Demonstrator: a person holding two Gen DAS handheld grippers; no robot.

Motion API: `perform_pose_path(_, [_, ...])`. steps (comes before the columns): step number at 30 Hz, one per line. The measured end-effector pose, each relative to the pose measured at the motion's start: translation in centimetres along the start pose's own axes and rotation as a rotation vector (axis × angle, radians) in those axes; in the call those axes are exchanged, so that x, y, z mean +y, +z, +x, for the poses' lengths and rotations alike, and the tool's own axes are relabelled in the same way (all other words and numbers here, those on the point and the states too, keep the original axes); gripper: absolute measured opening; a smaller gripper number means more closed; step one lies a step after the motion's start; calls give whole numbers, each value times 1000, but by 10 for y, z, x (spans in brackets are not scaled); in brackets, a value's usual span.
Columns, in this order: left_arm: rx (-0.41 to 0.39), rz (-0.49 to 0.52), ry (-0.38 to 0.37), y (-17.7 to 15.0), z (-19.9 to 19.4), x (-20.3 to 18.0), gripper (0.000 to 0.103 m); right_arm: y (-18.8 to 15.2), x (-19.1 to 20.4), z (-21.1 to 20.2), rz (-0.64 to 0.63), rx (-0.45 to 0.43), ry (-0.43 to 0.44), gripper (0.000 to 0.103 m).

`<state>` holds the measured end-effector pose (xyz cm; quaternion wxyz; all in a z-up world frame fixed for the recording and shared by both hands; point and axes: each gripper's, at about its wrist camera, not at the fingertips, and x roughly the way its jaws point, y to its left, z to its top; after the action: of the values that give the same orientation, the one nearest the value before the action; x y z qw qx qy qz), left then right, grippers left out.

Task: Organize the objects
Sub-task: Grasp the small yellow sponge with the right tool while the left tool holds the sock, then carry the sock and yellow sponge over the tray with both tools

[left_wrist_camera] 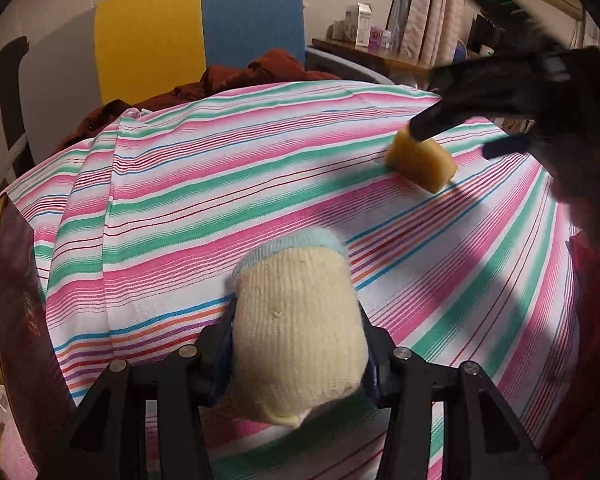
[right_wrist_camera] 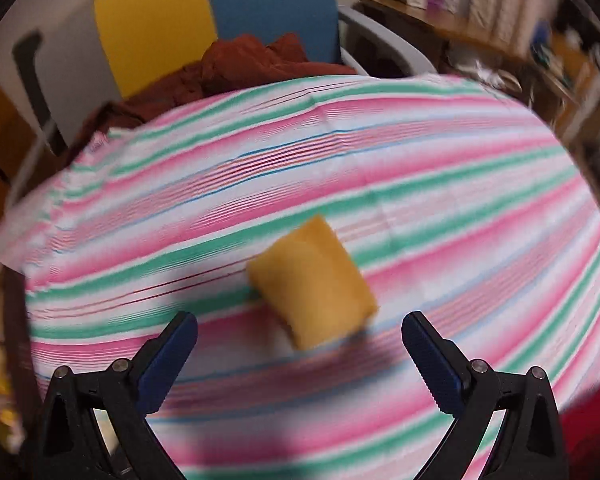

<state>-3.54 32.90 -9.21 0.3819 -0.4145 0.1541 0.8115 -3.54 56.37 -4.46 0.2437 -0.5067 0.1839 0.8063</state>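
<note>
Cream knit wool, edged with a pale blue cuff, fills the near part of the left wrist view: a rolled sock (left_wrist_camera: 298,336) is clamped between the fingers of the left gripper (left_wrist_camera: 296,344), held just above the striped cloth (left_wrist_camera: 180,208). Farther out on that pink, green and white cloth lies a yellow sponge (left_wrist_camera: 420,162), with the right gripper (left_wrist_camera: 456,138) at it, one dark finger tip touching its top edge. From the right wrist view, which is blurred, the right gripper's blue-padded fingers (right_wrist_camera: 168,356) stand wide apart with the sponge (right_wrist_camera: 314,286) just ahead of the gap, gripped by neither. Beyond the cloth's far edge lie a rust-red garment (left_wrist_camera: 260,74) and a yellow and blue panel (left_wrist_camera: 200,28).
</note>
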Motion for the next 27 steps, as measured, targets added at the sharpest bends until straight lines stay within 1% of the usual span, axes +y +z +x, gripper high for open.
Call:
perform_pose_path(3, [-5, -12, -15, 1, 0, 3, 51, 1, 4, 22, -53, 3, -14, 103])
perform_pose_path(5, [-10, -10, -12, 1, 0, 3, 51, -1, 8, 31, -94, 12, -63, 101])
perform_pose_path(7, [-15, -6, -3, 1, 1, 1, 51, -1, 7, 28, -130, -21, -80, 89])
perform_pose_path(8, [-18, -2, 2, 1, 1, 0, 51, -1, 7, 30, -140, -16, -89, 74])
perform_pose_path(9, [-19, 0, 4, 1, 1, 0, 52, 0, 7, 32, -141, -11, -106, 67])
perform_pose_path(12, [-25, -2, 0, -1, 0, -1, 52, 1, 5, 32, -149, -11, -100, 65])
perform_pose_path(16, [-27, -4, -6, -1, 1, 2, 52, 4, 1, 31, -144, -13, -86, 63])
perform_pose_path(19, [-29, -3, -5, -2, 0, 0, 53, 2, 5, 28, -137, -25, -32, 63])
perform_pose_path(22, [-30, 1, 1, -3, -1, -1, 53, 0, 13, 28, -167, -11, 26, 63])
perform_pose_path(24, [-32, 4, 3, -3, 0, -2, 53, 0, 21, 29, -196, -14, 33, 63])
perform_pose_path(27, [-34, 9, 10, -3, 0, -3, 53, -3, 30, 26, -222, -21, 68, 63])
